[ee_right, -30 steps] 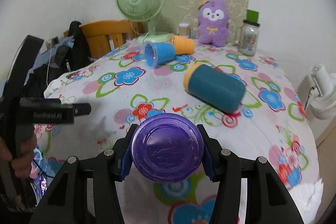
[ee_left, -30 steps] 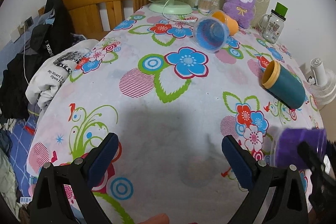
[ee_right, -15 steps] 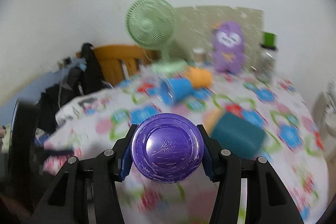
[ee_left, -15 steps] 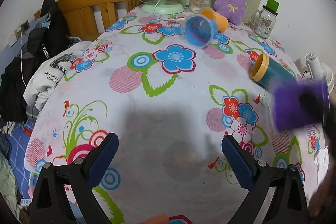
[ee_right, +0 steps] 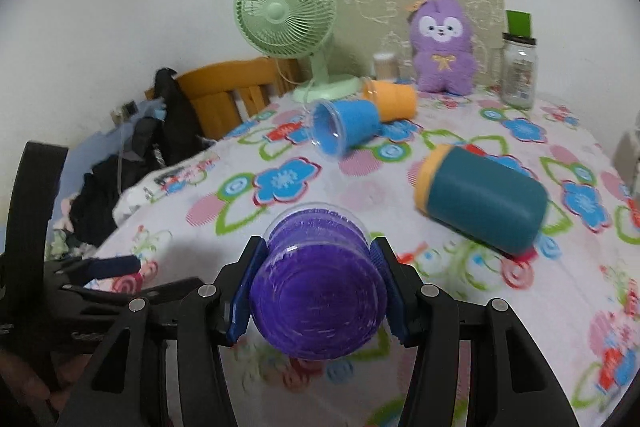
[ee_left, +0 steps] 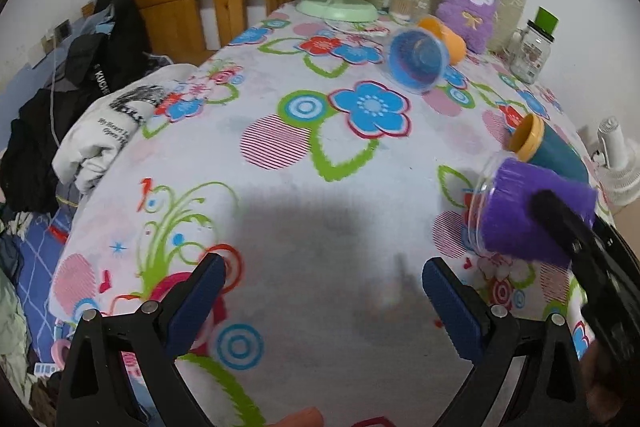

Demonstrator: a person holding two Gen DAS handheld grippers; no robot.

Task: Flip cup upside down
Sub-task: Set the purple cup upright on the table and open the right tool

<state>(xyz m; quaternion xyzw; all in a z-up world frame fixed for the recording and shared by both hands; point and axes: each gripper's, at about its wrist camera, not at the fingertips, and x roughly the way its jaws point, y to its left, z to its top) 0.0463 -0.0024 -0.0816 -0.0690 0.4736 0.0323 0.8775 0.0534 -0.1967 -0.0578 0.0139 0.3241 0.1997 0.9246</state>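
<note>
R gripper (ee_right: 318, 301) clamps the purple cup (ee_right: 318, 297) off the desk (ee_right: 460, 279), axis along the fingers w/ base toward cam, rim pointing past it at the blue cup (ee_right: 346, 129); L gripper (ee_left: 324, 301) wide, empty.

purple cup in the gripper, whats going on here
A person with a handheld gripper in each hand is working on flipping cups. The right gripper is shut on the purple cup, held above the floral tablecloth and tipped so its mouth faces away and down toward the table; it is not set down yet. The left gripper is open and holds nothing. A blue cup, an orange cup and a teal cup lie on their sides.
</note>
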